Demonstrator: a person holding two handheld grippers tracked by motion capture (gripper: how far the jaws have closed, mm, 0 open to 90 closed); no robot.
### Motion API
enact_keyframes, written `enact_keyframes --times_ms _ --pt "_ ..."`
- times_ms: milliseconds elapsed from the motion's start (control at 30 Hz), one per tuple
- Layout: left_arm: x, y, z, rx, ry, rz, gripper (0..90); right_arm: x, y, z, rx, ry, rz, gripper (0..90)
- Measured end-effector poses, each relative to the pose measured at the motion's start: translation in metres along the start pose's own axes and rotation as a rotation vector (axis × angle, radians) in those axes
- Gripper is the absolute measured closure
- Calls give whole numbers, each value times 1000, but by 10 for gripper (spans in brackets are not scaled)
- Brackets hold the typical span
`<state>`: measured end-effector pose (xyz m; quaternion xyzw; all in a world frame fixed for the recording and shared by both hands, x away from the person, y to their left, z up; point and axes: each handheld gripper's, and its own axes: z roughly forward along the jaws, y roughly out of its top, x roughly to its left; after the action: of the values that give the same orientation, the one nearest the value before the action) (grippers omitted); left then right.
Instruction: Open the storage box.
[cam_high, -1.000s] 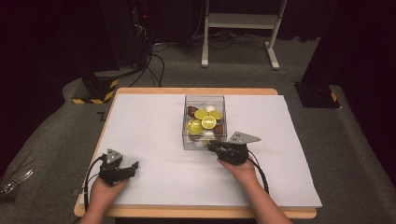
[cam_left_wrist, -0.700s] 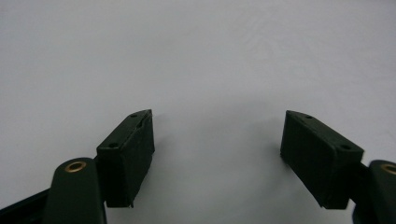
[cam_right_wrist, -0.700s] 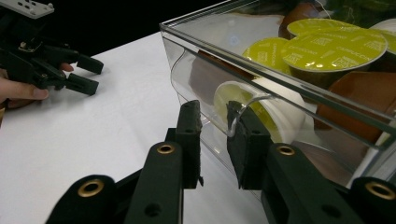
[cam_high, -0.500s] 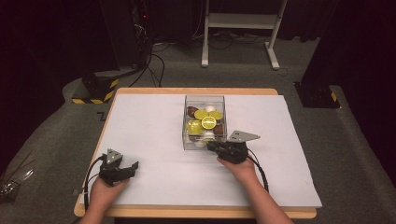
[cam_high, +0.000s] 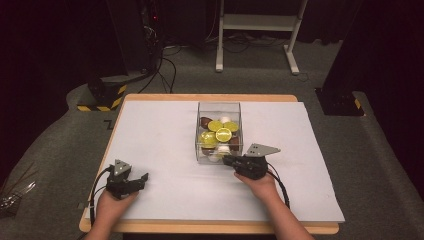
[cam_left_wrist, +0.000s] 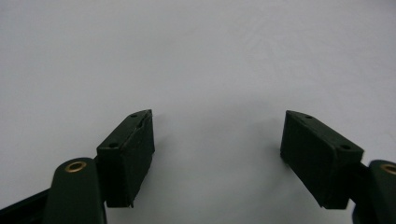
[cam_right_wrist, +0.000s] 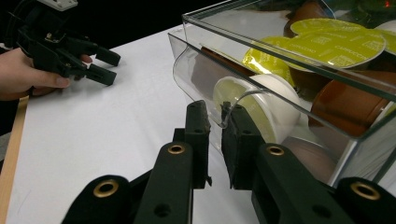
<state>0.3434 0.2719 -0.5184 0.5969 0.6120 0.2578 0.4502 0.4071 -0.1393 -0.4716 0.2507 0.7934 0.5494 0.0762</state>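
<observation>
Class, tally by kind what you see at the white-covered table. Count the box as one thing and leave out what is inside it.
Black two-jaw tongs: 2, the left tongs and the right tongs
Hands: 2, the left hand and the right hand
Clear plastic box: 1
Total: 5

One clear box (cam_high: 218, 107), several coffee pods (cam_high: 223, 134), two grippers (cam_high: 134, 181).

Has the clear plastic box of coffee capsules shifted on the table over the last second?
No. The clear plastic box sits at the same spot relative to the table's far wooden edge in the high view.
</observation>
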Motion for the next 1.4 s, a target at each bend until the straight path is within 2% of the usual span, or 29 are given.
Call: enact_keyframes --times_ms 500,600,800,933,1000,1133,1233,1400 --pt "-1 0 0 -6 1 -6 262 6 -4 -5 -3 12 8 825" --pt "1 0 0 3 0 5 262 8 -5 -7 -1 18 5 827" --pt "-1 0 0 -6 0 -7 263 17 -9 -12 2 27 -7 830" --pt "1 0 0 3 -2 5 263 22 -10 -14 9 26 -10 831" --pt "-1 0 0 -5 0 -6 263 23 -11 -15 5 27 -6 832" --pt "0 0 0 0 -1 2 263 25 -12 -16 1 32 -8 833" --pt "-1 0 0 -10 1 -5 264 27 -14 -18 1 40 -14 835" --pt "0 0 0 1 -1 0 263 37 -17 -21 15 60 -39 843"
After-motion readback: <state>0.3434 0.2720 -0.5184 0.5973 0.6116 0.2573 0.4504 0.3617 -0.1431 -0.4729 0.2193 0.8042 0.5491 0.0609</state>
